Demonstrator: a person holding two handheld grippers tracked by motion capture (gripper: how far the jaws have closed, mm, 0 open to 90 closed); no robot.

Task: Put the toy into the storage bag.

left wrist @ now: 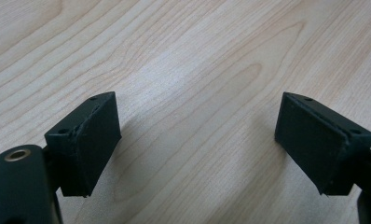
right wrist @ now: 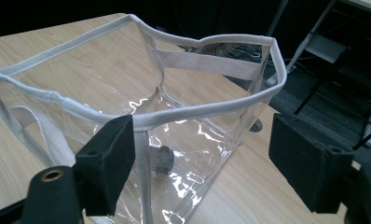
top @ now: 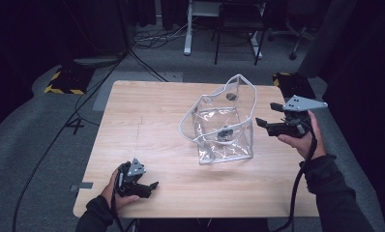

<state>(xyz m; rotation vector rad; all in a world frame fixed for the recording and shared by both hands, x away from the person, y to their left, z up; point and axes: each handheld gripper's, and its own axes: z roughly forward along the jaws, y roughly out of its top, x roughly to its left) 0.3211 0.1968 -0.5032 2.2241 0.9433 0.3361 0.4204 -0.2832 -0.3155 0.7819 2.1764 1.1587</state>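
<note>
Clear plastic bag (top: 223, 126), white-trimmed (standing open, crumpled)

We are looking at a lab or studio space — a lone wooden table (top: 147, 145) is standing on grey carpet (top: 31, 140), black curtains (top: 16, 38) are closing off the sides, cables (top: 60, 130) are trailing across the floor, hazard-striped bases (top: 64, 82) and desk legs (top: 187, 29) are showing behind.
</note>
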